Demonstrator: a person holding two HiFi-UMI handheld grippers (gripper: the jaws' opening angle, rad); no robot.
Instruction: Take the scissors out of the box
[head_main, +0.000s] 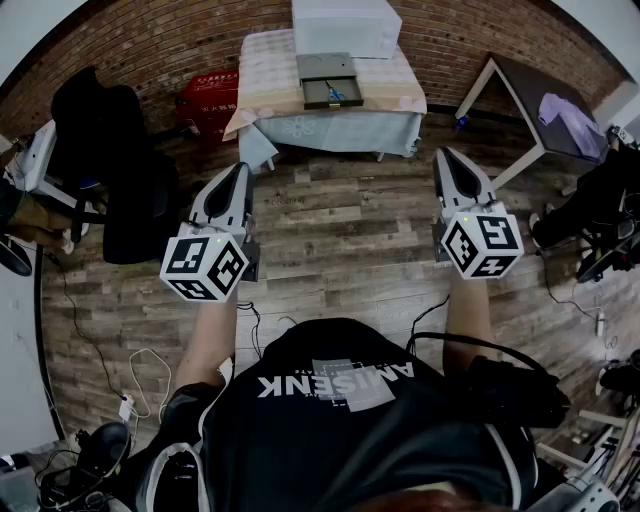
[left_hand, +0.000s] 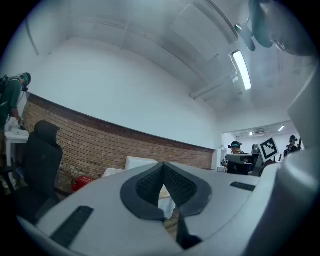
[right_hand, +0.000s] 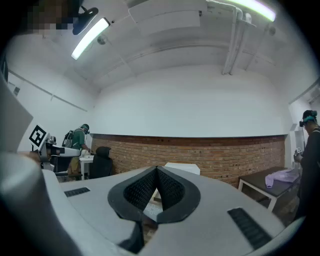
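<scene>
Left claw closed; distant scissors indistinct

- Table under a pale patterned cloth, far centre, against the brick wall.
- Red case on the floor, just left of that table.
- Black office chair, left.
- Dark side table, far right, bearing a lilac cloth.
- Loose cables, near left floor.

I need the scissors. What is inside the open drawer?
A small blue thing, perhaps the scissors, lies in the drawer. The white box hides whatever lies further in.
</scene>
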